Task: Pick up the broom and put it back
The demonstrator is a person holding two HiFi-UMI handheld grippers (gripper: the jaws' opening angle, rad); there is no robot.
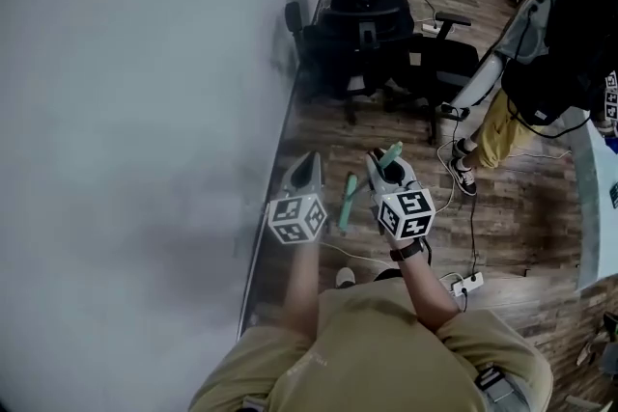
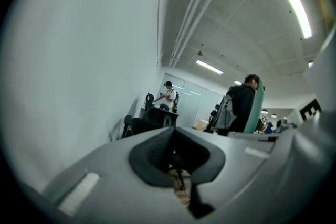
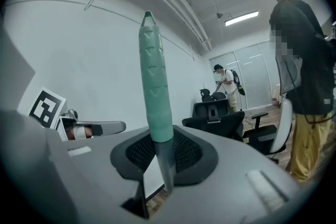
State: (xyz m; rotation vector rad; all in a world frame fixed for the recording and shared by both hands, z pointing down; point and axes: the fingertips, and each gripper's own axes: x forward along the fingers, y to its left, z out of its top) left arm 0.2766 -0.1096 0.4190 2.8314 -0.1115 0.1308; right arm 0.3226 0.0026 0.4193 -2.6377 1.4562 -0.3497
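In the head view, the person is holding both grippers out in the lower middle of the frame, over the wood floor (image 1: 512,207) and next to the big pale wall (image 1: 126,111). The left gripper (image 1: 309,164) is sitting a bit left of the middle, and its two jaws are coming together to a point. The right gripper (image 1: 383,165) is sitting just to its right. The green top of the broom (image 1: 390,156) is poking out at the tip of the right gripper, and another thin green piece is showing between the two grippers, but it is hard to tell what part that is. Black office chairs (image 1: 372,24) are standing in the upper middle. In the left gripper view, the left gripper (image 2: 173,131) is pressing its dark pads together with nothing between them, and no broom is showing here. In the right gripper view, the right gripper (image 3: 160,149) is squeezing its jaws on the broom (image 3: 155,86). The pads are pinching the grey stick just under the green grip, and the grip is standing straight up through the middle of the frame. A person in a dark top (image 3: 304,76) is standing at the right edge.
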